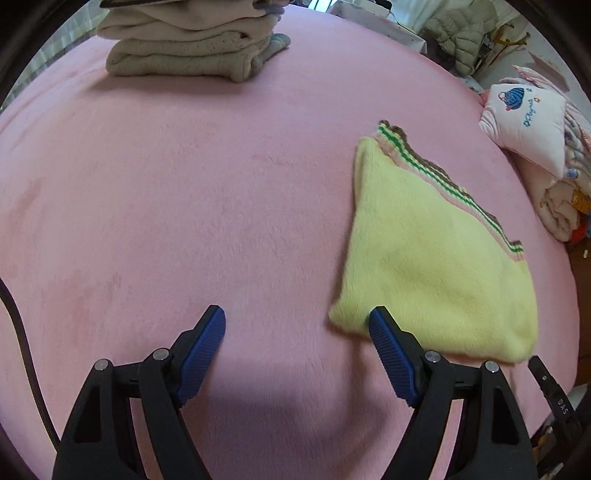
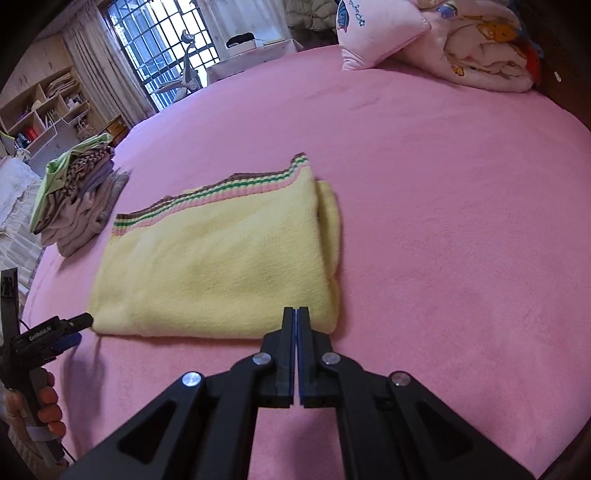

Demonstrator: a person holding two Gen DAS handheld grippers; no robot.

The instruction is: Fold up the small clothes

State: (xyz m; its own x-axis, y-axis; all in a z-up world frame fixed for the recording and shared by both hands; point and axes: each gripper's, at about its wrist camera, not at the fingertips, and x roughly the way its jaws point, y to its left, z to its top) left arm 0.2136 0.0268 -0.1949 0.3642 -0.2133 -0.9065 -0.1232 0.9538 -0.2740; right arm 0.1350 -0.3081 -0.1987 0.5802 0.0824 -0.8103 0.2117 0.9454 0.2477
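Note:
A folded yellow knit garment (image 2: 218,258) with a striped pink, green and brown hem lies flat on the pink bed; it also shows in the left wrist view (image 1: 436,258). My left gripper (image 1: 297,321) is open and empty, its right finger just at the garment's near left corner; it shows at the left edge of the right wrist view (image 2: 79,323). My right gripper (image 2: 296,314) is shut and empty, its tips at the garment's near edge.
A stack of folded clothes (image 1: 192,44) sits at the far side of the pink bed cover (image 1: 184,184), also in the right wrist view (image 2: 79,192). A pink pillow (image 2: 376,29) and rolled quilt (image 2: 484,48) lie at the bed's head.

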